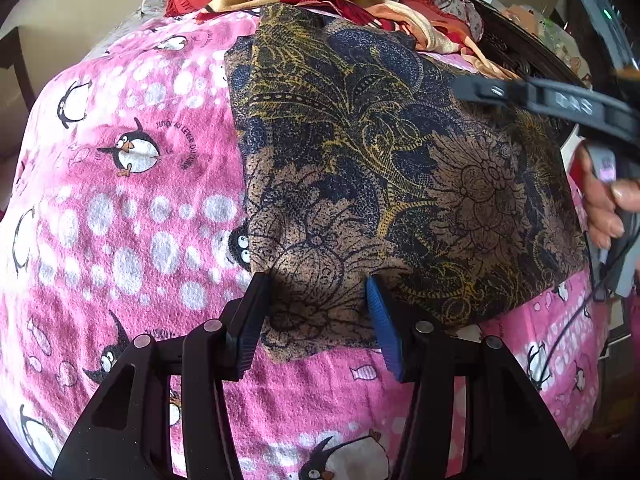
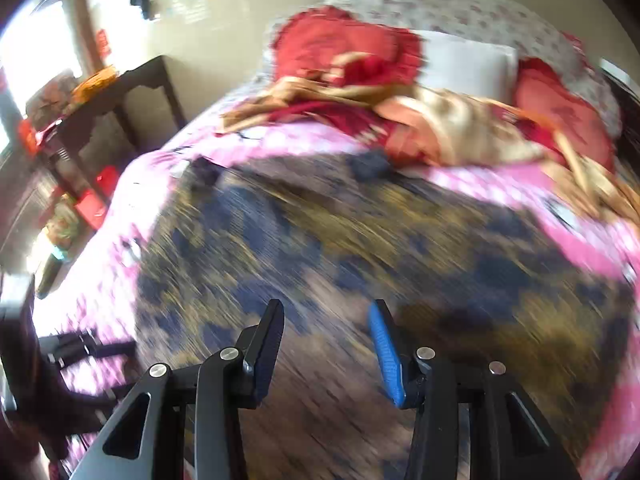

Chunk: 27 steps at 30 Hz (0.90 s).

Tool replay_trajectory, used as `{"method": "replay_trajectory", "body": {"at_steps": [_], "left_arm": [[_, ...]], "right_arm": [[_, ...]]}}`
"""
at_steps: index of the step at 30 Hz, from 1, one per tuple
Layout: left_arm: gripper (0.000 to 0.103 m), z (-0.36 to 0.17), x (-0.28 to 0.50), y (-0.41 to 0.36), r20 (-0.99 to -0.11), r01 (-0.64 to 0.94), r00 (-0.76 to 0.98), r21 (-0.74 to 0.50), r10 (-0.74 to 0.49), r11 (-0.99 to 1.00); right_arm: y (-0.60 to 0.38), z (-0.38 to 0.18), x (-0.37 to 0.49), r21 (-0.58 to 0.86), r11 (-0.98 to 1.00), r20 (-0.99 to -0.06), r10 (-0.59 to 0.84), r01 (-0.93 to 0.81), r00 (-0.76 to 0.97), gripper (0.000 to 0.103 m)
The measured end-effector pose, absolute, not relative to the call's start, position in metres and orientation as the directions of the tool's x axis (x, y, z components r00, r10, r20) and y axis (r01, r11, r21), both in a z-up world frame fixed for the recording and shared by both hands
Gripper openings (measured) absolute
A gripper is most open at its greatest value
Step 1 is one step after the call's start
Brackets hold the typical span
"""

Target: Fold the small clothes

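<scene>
Here, the left gripper [image 1: 316, 320] hovers over the near corner of a dark patterned cloth with navy, gold and brown floral print [image 1: 392, 168]. Its jaws stand apart, and the corner lies between them without either pad pressing on it. The cloth lies spread flat on a pink fleece blanket printed with penguins and white spots [image 1: 132, 208], which covers a bed.

To the right in this view, the black body of the right gripper [image 1: 560, 104] reaches over the cloth's right edge, with a person's hand [image 1: 604, 204] wrapped around its handle.

From the right wrist, the picture is heavily smeared. The right gripper's jaws are parted, with nothing between them, above the same patterned cloth [image 2: 360, 248]. At the left edge, part of the left gripper [image 2: 80, 350] shows as a dark shape.

Beyond the cloth, at the far end of the bed, lies a crumpled heap of red and cream garments [image 2: 420, 120], close to the cloth's far edge. Behind it sit a red frilled cushion [image 2: 340, 46] and a white pillow [image 2: 468, 62]. A dark wooden side table [image 2: 132, 92] stands to the far left.
</scene>
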<state>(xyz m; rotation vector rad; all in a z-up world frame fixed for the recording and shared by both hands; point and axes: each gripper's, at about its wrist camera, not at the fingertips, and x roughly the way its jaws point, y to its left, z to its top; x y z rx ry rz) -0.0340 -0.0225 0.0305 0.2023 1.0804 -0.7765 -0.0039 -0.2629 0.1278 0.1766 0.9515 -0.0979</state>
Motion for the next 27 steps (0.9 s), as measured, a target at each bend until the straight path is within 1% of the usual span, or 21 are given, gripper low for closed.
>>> {"method": "replay_trajectory", "body": {"at_steps": [4,10,13,18,24,25,27], "left_arm": [[0.050,0.029,-0.035,-0.023,-0.850,0.653,0.251,-0.205,-0.464,0.729],[0.050,0.028,-0.035,-0.025,-0.849,0.655,0.255,-0.201,-0.463,0.728],[0.050,0.028,-0.036,-0.025,-0.848,0.656,0.257,-0.199,-0.463,0.728],[0.050,0.027,-0.035,-0.026,-0.846,0.650,0.261,-0.203,-0.466,0.733],[0.051,0.026,-0.035,-0.025,-0.842,0.648,0.260,-0.210,-0.472,0.732],[0.051,0.027,-0.035,-0.023,-0.839,0.647,0.258,-0.218,-0.479,0.731],[0.051,0.028,-0.032,-0.017,-0.828,0.636,0.246,-0.254,-0.504,0.729]], "right_arm": [[-0.240,0.120,0.039,0.063,0.990,-0.817,-0.020,0.124,0.576,0.042],[-0.237,0.105,0.079,0.012,0.987,-0.823,-0.082,0.161,0.563,0.043],[-0.233,0.104,0.090,-0.020,0.988,-0.824,-0.105,0.156,0.556,0.043],[-0.232,0.115,0.091,-0.010,0.985,-0.830,-0.103,0.170,0.548,0.043],[-0.217,0.124,0.089,0.018,0.993,-0.820,-0.054,0.119,0.570,0.043],[-0.212,0.120,0.091,0.008,0.994,-0.825,-0.057,0.112,0.563,0.046],[-0.209,0.106,0.103,-0.011,0.994,-0.854,-0.065,0.108,0.516,0.048]]}}
